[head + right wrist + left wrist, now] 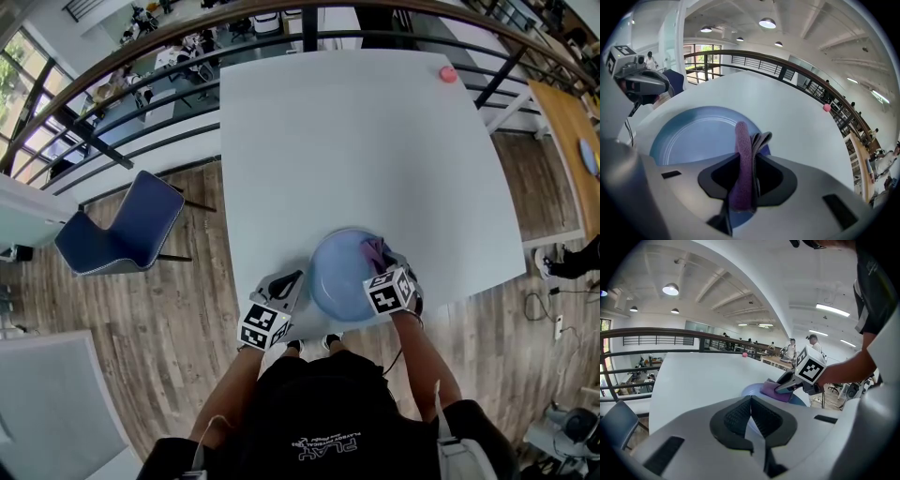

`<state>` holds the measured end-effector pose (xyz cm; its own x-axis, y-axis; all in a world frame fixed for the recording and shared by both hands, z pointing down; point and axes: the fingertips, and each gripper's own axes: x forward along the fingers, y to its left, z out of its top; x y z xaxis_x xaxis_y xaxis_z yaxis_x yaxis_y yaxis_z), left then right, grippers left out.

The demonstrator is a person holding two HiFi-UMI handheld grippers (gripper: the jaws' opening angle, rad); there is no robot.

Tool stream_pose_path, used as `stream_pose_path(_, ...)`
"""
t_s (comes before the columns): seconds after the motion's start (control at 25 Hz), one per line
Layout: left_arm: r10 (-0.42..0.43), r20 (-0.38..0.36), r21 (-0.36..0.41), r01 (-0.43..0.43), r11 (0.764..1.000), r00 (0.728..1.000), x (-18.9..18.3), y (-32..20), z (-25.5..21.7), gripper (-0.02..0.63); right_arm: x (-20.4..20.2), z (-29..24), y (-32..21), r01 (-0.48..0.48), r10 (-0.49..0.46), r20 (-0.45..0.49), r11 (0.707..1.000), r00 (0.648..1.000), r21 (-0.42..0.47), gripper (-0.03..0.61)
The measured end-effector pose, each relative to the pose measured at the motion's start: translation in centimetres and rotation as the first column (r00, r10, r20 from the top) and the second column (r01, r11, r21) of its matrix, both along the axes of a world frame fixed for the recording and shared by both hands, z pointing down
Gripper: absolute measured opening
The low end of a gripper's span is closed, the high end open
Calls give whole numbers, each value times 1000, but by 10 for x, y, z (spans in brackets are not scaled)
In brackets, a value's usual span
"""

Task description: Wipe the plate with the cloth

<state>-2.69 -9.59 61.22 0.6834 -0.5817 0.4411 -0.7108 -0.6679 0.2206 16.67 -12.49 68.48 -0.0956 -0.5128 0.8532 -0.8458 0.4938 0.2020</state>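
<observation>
A pale blue plate (336,277) lies near the front edge of the white table (356,150). My left gripper (292,283) is at the plate's left rim, and in the left gripper view its jaws (751,405) are shut on the plate (749,390) edge. My right gripper (382,264) is shut on a folded purple cloth (375,249), which rests on the right side of the plate. In the right gripper view the cloth (742,150) stands pinched between the jaws over the plate (693,136), with the left gripper (642,83) beyond it.
A small pink ball (448,74) sits at the table's far right corner. A blue chair (131,225) stands on the wooden floor to the left. A curved railing (141,56) runs behind the table, and a wooden table (567,131) is at the right.
</observation>
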Motion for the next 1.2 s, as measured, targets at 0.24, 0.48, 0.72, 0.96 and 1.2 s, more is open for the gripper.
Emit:
stream_pose_path(0.24, -4, -6, 0, 4, 1000, 1000, -2, 1, -1, 12, -10, -12, -1, -1, 0, 15, 999, 1000, 43, 105)
stream_pose_path(0.48, -38, -32, -22, 37, 999, 999, -12, 9, 0, 12, -59, -25, 17, 24, -29, 153, 999, 988, 39, 106)
stream_pose_path(0.72, -57, -23, -37, 56, 998, 998, -26, 16, 6, 12, -96, -14, 38, 22, 0, 290, 997, 957, -73, 105)
stream_pose_path(0.96, -85, -37, -41, 83, 996, 996, -38, 19, 6, 12, -121, -11, 47, 66, -36, 290, 994, 956, -92, 106)
stream_pose_path(1.2, -100, -29, -48, 98, 994, 995, -45, 25, 9, 12, -131, 1, 62, 104, -55, 303, 984, 951, -148, 106)
